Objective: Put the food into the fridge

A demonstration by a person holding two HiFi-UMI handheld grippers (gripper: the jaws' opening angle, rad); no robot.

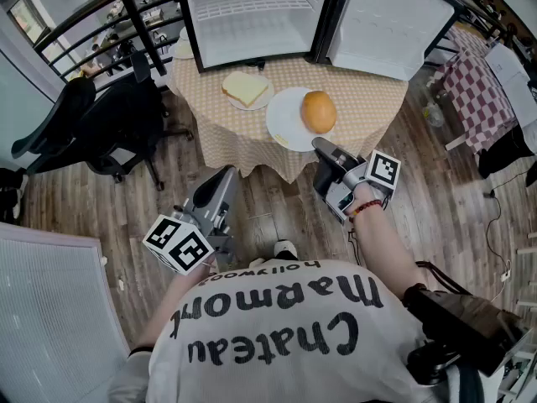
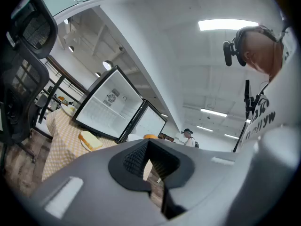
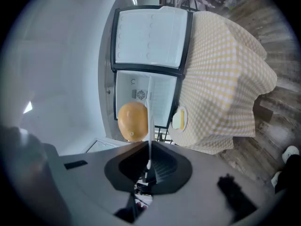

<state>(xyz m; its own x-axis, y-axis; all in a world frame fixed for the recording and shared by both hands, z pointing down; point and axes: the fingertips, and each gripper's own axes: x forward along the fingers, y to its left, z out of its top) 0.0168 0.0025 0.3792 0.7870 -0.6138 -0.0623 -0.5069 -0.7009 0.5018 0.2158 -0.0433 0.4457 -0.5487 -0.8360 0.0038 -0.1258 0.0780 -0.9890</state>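
An open small fridge (image 1: 252, 15) stands on a table with a yellow checked cloth (image 1: 218, 133), its door (image 1: 390, 23) swung right. A round orange bun (image 1: 319, 112) lies on a white plate (image 1: 285, 124) at the table's near edge. My right gripper (image 1: 319, 144) is shut on that plate's near rim; in the right gripper view the plate (image 3: 150, 121) runs edge-on between the jaws with the bun (image 3: 132, 120) on it. A bread slice (image 1: 244, 86) sits on a second plate (image 1: 253, 104) further left. My left gripper (image 1: 225, 175) hangs shut and empty over the floor.
Black office chairs (image 1: 109, 116) stand left of the table beside a railing. A red checked cloth (image 1: 478, 82) covers a table at the right. A white panel (image 1: 50, 326) fills the lower left. Wooden floor lies between me and the table.
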